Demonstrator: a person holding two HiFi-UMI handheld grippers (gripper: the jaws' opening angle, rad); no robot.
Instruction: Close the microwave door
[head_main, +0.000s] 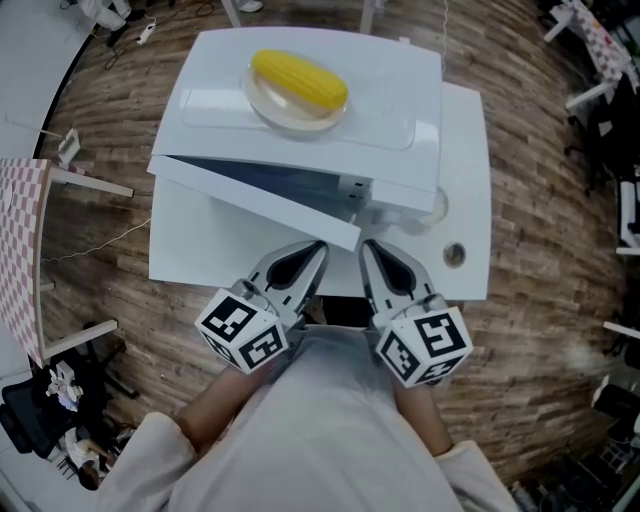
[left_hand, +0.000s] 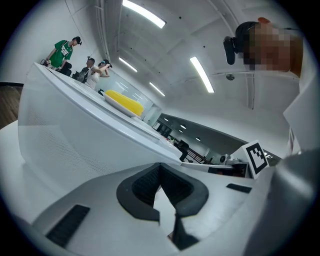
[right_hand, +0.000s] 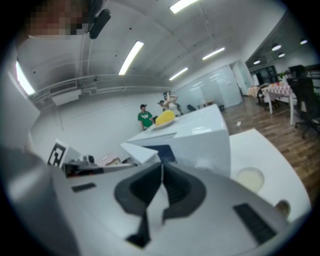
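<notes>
While the head view looks down on both grippers side by side at the near edge of the counter (head_main: 468, 150), each gripper view looks up along its own jaws. The left gripper (head_main: 316, 250) and the right gripper (head_main: 368, 250) both point far, at the free right end of the microwave (head_main: 400, 90) door (head_main: 250, 200). From above their tips lie just beside that edge, but I cannot tell if they touch it.

In its own view the left gripper (left_hand: 160, 167) has its jaws pressed together at the tips, with nothing between them. The right gripper (right_hand: 161, 165) is pressed together and empty in the same way.

The door stands ajar, hinged at the left, and a dark wedge widens toward the right. Only the right gripper view looks into that opening (right_hand: 162, 152). Bare counter lies near and left of the door. A narrower strip with a small hole (head_main: 454, 253) runs along the right. Wooden floor (head_main: 540, 300) surrounds the counter.

On top of the microwave a corn (head_main: 298, 78) lies on a plate (head_main: 268, 108). Only the gripper views show the people (left_hand: 62, 50) far behind it and the ceiling lights (left_hand: 144, 13).
</notes>
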